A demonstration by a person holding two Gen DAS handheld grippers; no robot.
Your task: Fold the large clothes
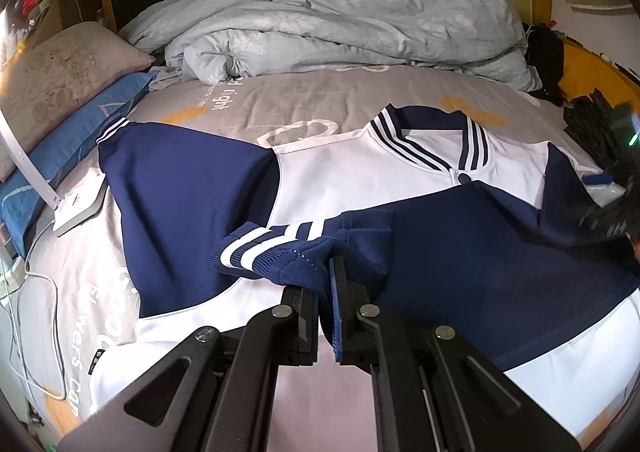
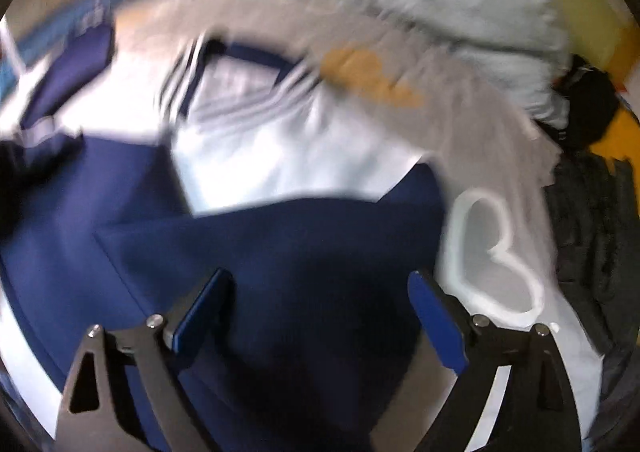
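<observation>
At the far left of my left view a pale pillow point(image 1: 60, 80) leans above a blue one point(image 1: 68, 132), and a white cable point(image 1: 28, 332) trails down the edge of the bed point(image 1: 320, 100), whose grey sheet carries printed words and orange patches. The jacket point(image 1: 360, 172) lies spread flat across that sheet, white in the body with navy sleeves and a striped collar point(image 1: 436, 140) pointing toward the crumpled grey duvet point(image 1: 340, 20) heaped at the back. Its left sleeve point(image 1: 180, 188) stretches out toward the pillows, while the other sleeve point(image 1: 480, 236) is folded across the chest. My left gripper point(image 1: 326, 272) is clenched on the striped cuff point(image 1: 260, 248) of that folded sleeve, the ribbed navy fabric bunched between the pads just above the white front. At the right edge of the same view a dark blurred shape, which I take to be my other gripper, sits over the navy cloth. In my right view everything is smeared, yet my right gripper point(image 2: 320, 300) is plainly released, its blue pads point(image 2: 436, 328) spread wide over the navy sleeve point(image 2: 280, 260) with nothing pinched between them. To its right a white heart outline point(image 2: 500, 252) shows on the sheet, and beyond it a dark pile of clothing point(image 2: 588, 220) lies at the bed's edge.
</observation>
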